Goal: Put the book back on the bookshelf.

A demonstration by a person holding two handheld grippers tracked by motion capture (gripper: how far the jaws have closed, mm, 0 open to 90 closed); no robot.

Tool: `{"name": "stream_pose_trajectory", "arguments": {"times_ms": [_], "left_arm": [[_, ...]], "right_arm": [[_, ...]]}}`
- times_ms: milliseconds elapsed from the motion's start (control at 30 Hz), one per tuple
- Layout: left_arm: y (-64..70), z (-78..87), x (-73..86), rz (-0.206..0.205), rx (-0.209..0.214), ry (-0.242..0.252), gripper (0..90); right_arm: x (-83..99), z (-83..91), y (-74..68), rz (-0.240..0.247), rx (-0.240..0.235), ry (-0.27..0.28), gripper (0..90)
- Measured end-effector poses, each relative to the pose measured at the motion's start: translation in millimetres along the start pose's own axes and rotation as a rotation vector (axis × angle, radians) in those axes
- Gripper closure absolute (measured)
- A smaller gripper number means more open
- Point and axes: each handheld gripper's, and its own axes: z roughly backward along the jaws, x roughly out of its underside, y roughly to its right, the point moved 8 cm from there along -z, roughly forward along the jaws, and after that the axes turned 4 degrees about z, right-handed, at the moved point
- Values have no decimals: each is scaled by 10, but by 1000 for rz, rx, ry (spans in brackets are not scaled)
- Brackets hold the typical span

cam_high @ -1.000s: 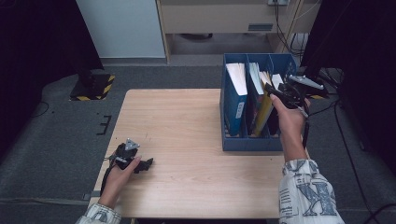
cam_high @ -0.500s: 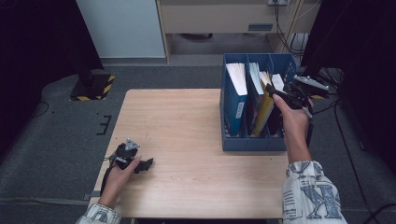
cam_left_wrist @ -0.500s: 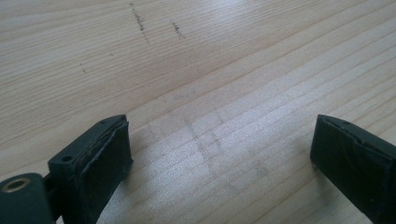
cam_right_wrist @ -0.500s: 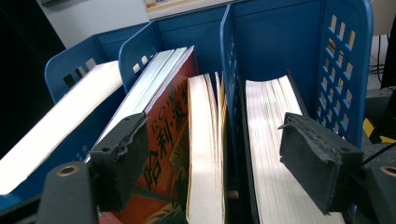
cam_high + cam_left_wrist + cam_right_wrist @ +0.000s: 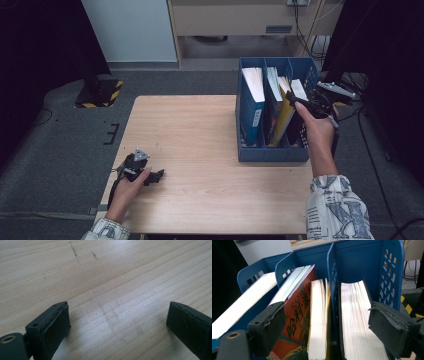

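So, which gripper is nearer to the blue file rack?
Right. The right gripper hovers open over the blue file rack's right end; the left gripper rests far across the table.

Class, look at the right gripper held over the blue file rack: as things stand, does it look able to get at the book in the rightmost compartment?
Probably yes. The right gripper is open, its jaws standing either side of the book, whose page edge faces up uncovered in the blue file rack. The rack's divider close beside it may crowd one jaw.

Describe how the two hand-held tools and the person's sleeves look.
Both tools are black. The left tool carries a grey three-cornered plate and trails a dark cable. The right tool has thick, rough-edged dark pads. The sleeves are pale with a dark blue pattern.
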Motion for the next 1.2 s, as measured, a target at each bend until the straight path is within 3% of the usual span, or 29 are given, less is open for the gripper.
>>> {"name": "stream_pose_trajectory", "arguments": {"times_ms": [367, 700, 1067, 1200], "left_arm": [[1, 0, 1, -1, 0, 0, 39], [4, -2, 1, -1, 0, 2, 37], [11, -4, 1, -2, 0, 2, 34], [12, -4, 1, -1, 0, 3, 34]], "right_arm": [[-10, 78, -25, 19, -11, 2, 123], [52, 259, -44, 27, -28, 5, 106], [266, 558, -83, 68, -33, -4, 89], [481, 679, -156, 110, -41, -32, 84]]}}
